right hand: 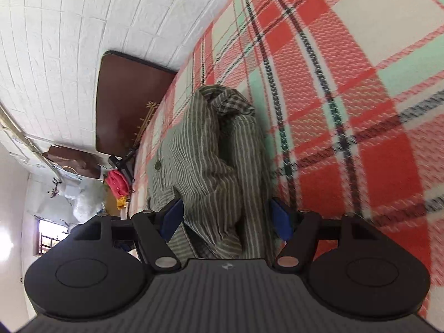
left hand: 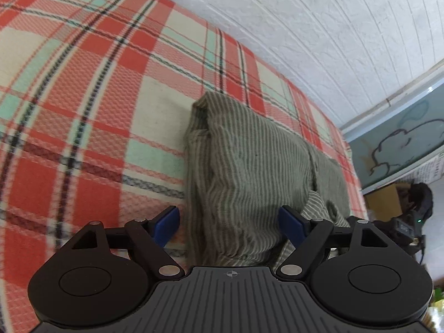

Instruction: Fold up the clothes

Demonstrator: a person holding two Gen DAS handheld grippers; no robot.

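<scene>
My red, cream and mint plaid woven bed cover (left hand: 83, 111) carries the folded olive-green, white-striped cotton shirt (left hand: 249, 166) near its wall-side edge. My left gripper (left hand: 230, 224) and right gripper (right hand: 226, 216) gape wide astride the shirt, gripping nothing. I can read no writing.

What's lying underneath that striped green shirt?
The striped shirt lies folded on a red, cream and mint plaid blanket, which spreads out on all sides of it. Whatever is beneath the blanket, or tucked inside the shirt's folds, is covered.

Plaid blanket (left hand: 83, 111); white brick wall (left hand: 319, 27) – brown headboard (right hand: 125, 97); red bag (right hand: 116, 183)
</scene>
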